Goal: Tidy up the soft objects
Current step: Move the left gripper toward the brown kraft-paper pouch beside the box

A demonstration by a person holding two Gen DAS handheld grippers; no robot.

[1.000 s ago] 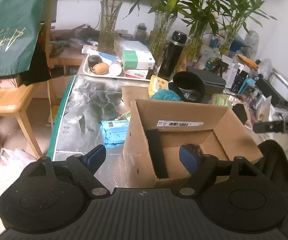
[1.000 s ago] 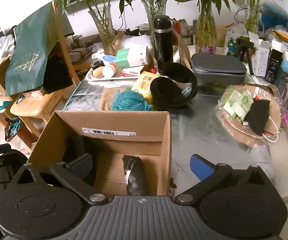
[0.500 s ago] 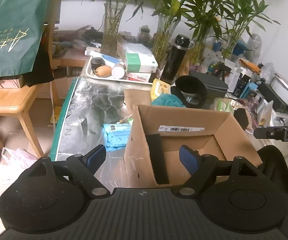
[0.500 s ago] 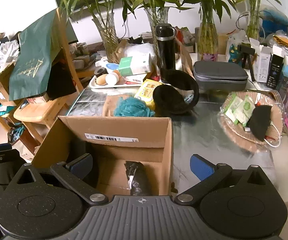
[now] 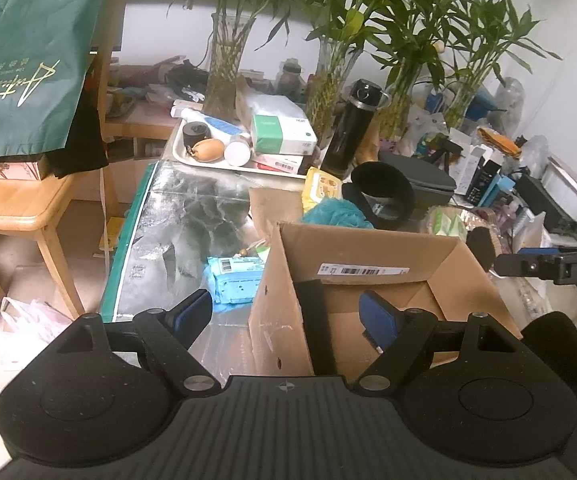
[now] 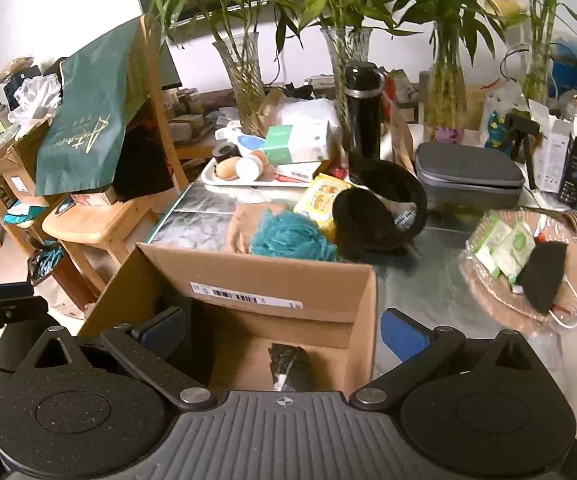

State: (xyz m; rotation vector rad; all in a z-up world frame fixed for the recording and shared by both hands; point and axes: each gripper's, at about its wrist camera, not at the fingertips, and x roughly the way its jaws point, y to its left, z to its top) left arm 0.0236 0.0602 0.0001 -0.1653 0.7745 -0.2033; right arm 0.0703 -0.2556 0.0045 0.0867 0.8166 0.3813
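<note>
Cardboard box (image 6: 272,280) sits open on the foil-covered counter (image 5: 192,216), both tongs hovering over it with jaws apart and nothing between them. Only the right tongs (image 6: 284,330) view shows the dark rolled item (image 6: 286,366) on the box floor, plus the black mask (image 6: 544,276) on the wicker plate (image 6: 484,280). Only the left tongs (image 5: 288,312) view shows the blue wipes pack (image 5: 236,282) just beside the box's outer wall. Both show the teal pouf (image 6: 292,238) behind the box.
</note>
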